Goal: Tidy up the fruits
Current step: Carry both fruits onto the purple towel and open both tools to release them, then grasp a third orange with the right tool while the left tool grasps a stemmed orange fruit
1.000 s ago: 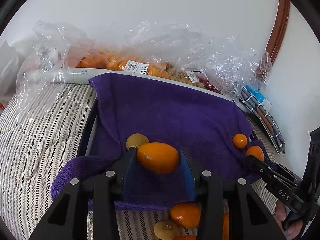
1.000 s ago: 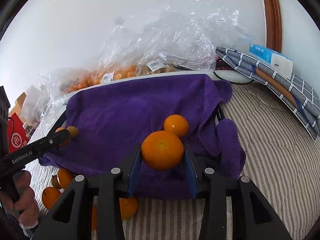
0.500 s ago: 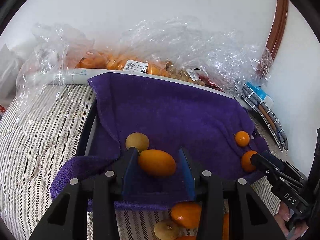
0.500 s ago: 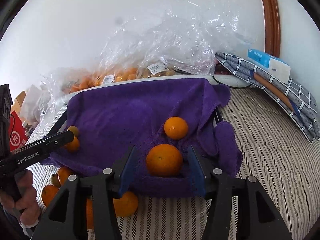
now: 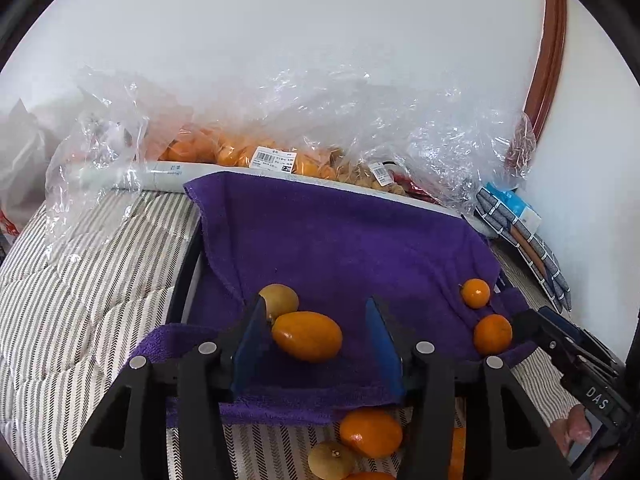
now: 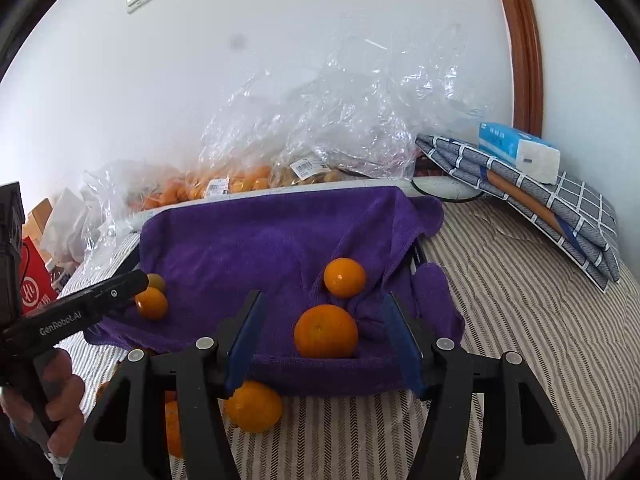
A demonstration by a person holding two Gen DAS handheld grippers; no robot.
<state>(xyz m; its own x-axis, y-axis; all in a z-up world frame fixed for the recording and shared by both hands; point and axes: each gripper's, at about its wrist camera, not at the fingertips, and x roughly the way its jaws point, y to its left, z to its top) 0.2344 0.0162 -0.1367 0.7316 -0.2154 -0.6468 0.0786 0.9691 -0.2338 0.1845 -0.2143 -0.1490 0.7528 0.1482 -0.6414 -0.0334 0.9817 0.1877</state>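
A purple towel (image 5: pixel 340 240) lines a black tray (image 5: pixel 188 268) on the striped bedding. My left gripper (image 5: pixel 316 332) is open around an oval orange fruit (image 5: pixel 307 336) lying on the towel, next to a yellow-brown fruit (image 5: pixel 280 298). My right gripper (image 6: pixel 324 336) is open around a round orange (image 6: pixel 326 332) on the towel's right side, in front of a smaller orange (image 6: pixel 344 277). Both oranges also show in the left wrist view (image 5: pixel 493 334). Loose oranges (image 5: pixel 370 432) (image 6: pixel 253 406) lie on the bedding in front of the tray.
Clear plastic bags of oranges (image 5: pixel 224 152) and brown fruit (image 6: pixel 308 174) sit behind the tray against the white wall. A folded checked cloth (image 6: pixel 532 196) with a tissue pack (image 6: pixel 518 152) lies at the right. Striped bedding (image 6: pixel 520 320) surrounds the tray.
Both grippers opened and let go of their fruit. The oval fruit and the round orange now rest on the towel between the spread fingers.
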